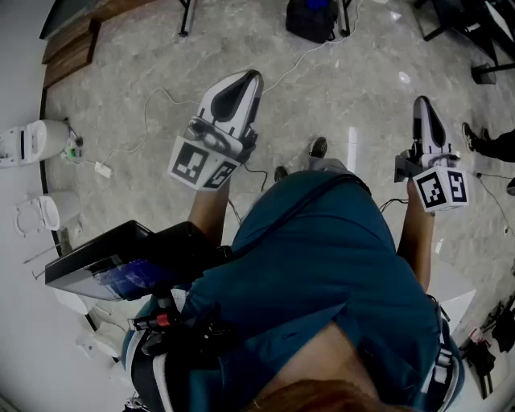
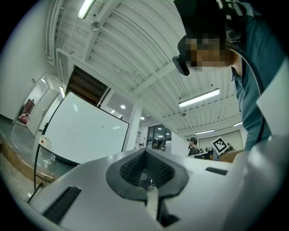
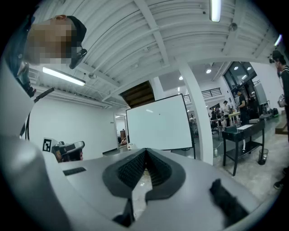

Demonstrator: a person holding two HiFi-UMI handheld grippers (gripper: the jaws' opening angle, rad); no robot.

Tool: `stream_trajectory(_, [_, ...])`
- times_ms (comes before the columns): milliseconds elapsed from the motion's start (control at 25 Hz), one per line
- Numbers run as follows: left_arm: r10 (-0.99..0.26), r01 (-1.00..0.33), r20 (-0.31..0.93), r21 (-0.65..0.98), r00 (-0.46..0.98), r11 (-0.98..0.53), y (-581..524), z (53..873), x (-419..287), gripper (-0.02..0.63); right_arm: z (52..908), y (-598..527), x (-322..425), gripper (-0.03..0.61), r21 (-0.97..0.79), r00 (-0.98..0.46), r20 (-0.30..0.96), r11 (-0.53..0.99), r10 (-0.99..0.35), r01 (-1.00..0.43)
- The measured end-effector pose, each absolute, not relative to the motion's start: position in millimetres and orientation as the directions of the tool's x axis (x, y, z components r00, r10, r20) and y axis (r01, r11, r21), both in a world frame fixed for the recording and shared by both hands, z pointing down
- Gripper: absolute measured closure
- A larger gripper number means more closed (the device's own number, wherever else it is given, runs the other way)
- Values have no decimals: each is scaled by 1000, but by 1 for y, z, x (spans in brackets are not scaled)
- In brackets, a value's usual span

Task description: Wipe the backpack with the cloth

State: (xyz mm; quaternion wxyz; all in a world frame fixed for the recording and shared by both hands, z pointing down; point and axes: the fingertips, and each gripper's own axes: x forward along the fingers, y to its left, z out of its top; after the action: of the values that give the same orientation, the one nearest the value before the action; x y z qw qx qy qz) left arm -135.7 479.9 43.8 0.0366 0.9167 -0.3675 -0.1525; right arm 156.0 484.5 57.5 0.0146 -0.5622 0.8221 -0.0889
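My left gripper (image 1: 249, 76) is held out in front of my body over the floor, its jaws shut with nothing between them. In the left gripper view it (image 2: 145, 152) tilts up toward the ceiling. My right gripper (image 1: 421, 103) is at the right, also shut and empty. Seen from its own camera, the right gripper (image 3: 145, 152) faces level across the room. A dark bag (image 1: 312, 18), perhaps the backpack, stands on the floor far ahead of both grippers. No cloth shows in any view.
A teal shirt (image 1: 322, 273) fills the lower head view, with a black case (image 1: 105, 261) at lower left. White devices (image 1: 32, 141) and a cable with a plug block (image 1: 103, 169) lie on the marble floor. A whiteboard (image 3: 158, 124), a black table (image 3: 244, 135) and bystanders stand around.
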Motion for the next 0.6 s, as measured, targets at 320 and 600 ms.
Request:
stream_trajectory(320, [-724,-695,-151,204,674,-690,410,77,-111,612,98,388,168,578,-201,-438,136,409,-889,-890])
stream_trajectory(600, [-744,-713,-76,236,664,-661,291,104,-79,612,136,254,182,578,-201,-500,182,465,-847,-862])
